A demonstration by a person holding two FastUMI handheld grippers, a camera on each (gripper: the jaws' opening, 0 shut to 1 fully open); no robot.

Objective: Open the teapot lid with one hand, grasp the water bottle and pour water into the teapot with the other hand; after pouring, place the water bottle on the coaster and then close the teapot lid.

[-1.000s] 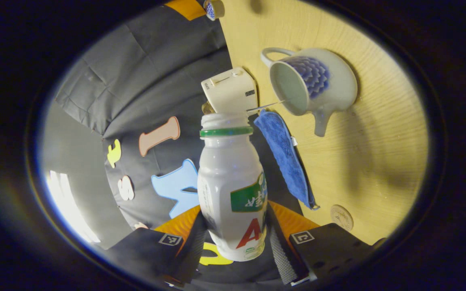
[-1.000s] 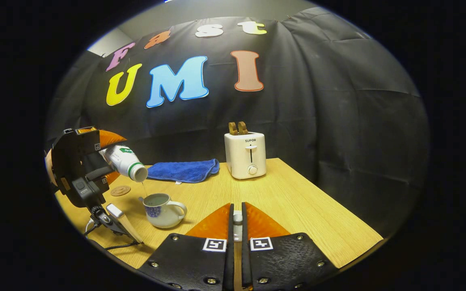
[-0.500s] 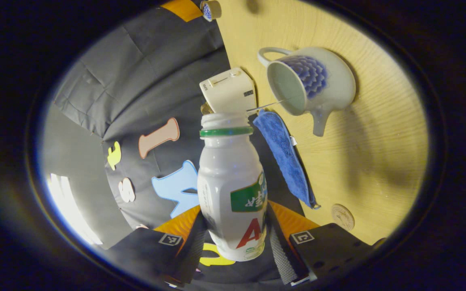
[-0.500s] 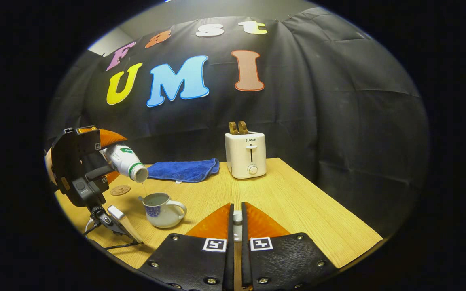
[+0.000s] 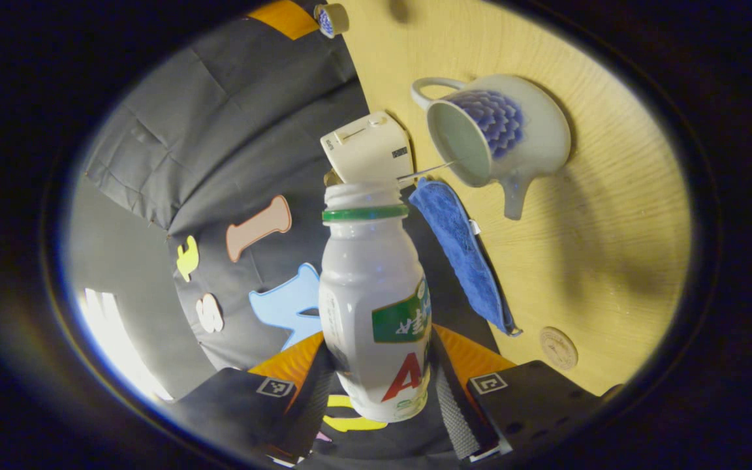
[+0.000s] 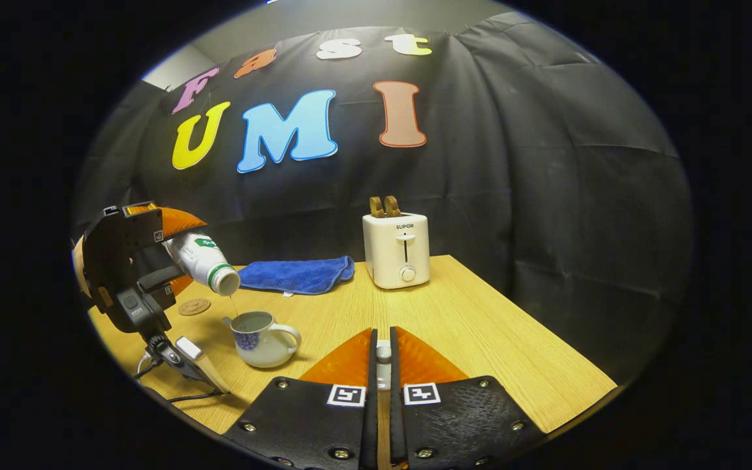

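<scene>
My left gripper [image 5: 379, 369] is shut on a white water bottle [image 5: 376, 307] with a green neck ring, tilted mouth-down. A thin stream of water runs from its mouth into the open white-and-blue teapot [image 5: 506, 130] on the wooden table. In the right gripper view the left gripper [image 6: 147, 258] holds the bottle [image 6: 205, 261] just above the teapot [image 6: 262, 339]. My right gripper [image 6: 382, 349] hangs to the right of the teapot, shut on the small teapot lid [image 6: 383, 353]. A round coaster [image 6: 194, 307] lies behind the teapot, near the blue cloth.
A white toaster [image 6: 395, 251] stands at the back of the table [image 6: 480, 326]. A blue cloth [image 6: 294, 274] lies to its left along the back edge. The table's right edge drops off beside the toaster. A cable trails from the left gripper's handle.
The left gripper has shifted slightly while the stream keeps running into the teapot. The right gripper has stayed still with the lid.
</scene>
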